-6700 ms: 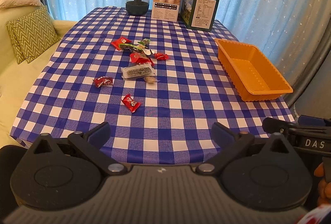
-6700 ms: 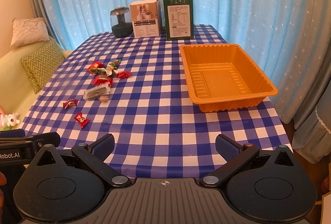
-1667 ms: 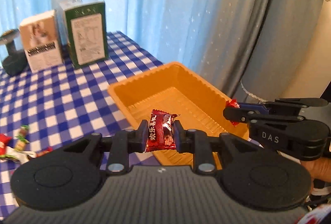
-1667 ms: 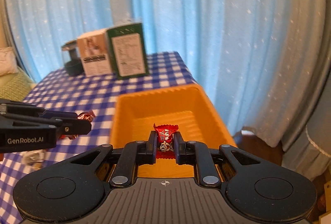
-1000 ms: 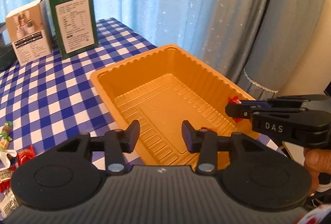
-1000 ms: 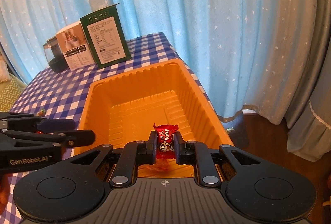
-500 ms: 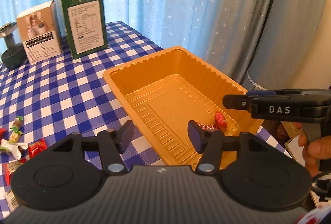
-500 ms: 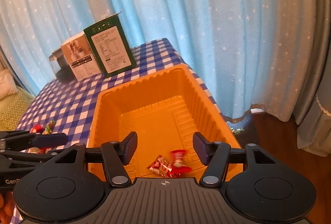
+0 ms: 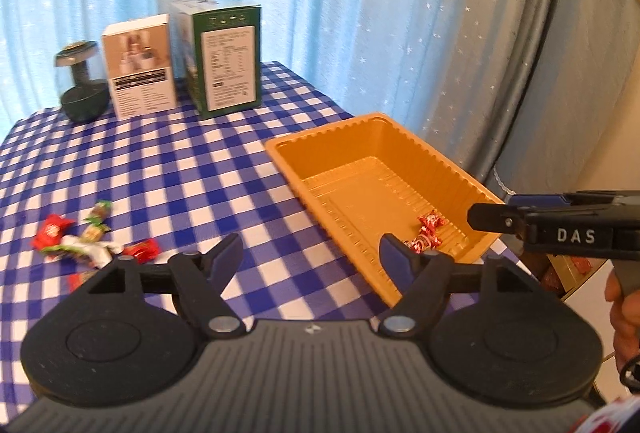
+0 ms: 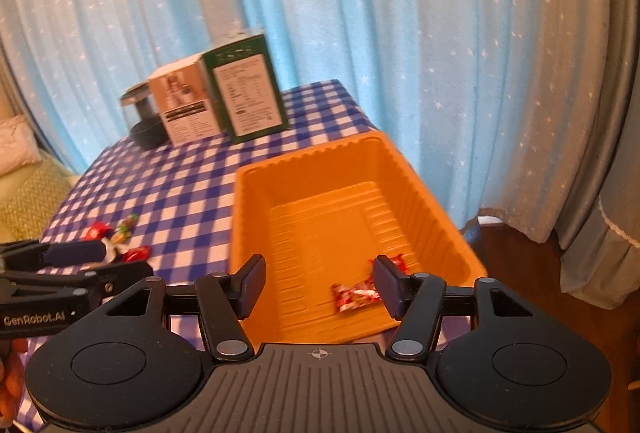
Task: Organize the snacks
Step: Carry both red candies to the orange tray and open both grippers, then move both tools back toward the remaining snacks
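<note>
My left claw point(image 9: 310, 257) is spread with nothing between its pads, its jaws having just been opening wider. My right claw point(image 10: 320, 285) also stands apart and empty, having just let go. Both sit above the near end of the orange tray point(image 10: 424, 193) on the checked table point(image 9: 180, 161). Two red candies point(image 10: 356, 295) lie on the tray floor near its front right corner, one just beside the other. More snacks point(image 9: 92, 243) are scattered on the cloth well left of the tray. At the far edge I see a green box point(image 9: 226, 63), a white box point(image 9: 140, 65) and a dark jar point(image 9: 82, 85).
</note>
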Available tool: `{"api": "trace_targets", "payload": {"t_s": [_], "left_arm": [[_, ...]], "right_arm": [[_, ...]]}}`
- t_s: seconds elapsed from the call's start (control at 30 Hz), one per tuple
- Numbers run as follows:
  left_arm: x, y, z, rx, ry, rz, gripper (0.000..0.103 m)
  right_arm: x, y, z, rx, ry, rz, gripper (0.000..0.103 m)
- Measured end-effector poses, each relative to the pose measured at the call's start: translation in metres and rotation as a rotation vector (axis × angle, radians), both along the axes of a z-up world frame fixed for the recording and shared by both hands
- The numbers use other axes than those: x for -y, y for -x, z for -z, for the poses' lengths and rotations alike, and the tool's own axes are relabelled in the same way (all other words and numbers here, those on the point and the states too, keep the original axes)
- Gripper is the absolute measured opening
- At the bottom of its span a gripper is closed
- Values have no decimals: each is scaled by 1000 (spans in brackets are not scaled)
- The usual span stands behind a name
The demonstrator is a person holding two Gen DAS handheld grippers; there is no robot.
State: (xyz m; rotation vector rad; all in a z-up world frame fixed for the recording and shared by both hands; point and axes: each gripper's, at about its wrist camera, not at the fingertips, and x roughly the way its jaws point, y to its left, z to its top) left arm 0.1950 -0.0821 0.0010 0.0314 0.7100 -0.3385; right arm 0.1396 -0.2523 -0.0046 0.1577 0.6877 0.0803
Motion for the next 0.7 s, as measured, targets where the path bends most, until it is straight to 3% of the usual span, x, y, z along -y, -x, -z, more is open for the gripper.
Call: {"api": "trace_targets", "payload": {"t_s": [0.23,0.4,0.7], "left_arm": [[-36,33,-10,7,18,-56,78],[-65,54,-17,17,23,-102,84],[-127,84,-16,13,26,-199,86]], "right_arm": [[-42,23,-12,0,25,-42,61],[-71,35,-14,-6,33,-79,75],[-123,38,-7,-19,70,-184,81]]}}
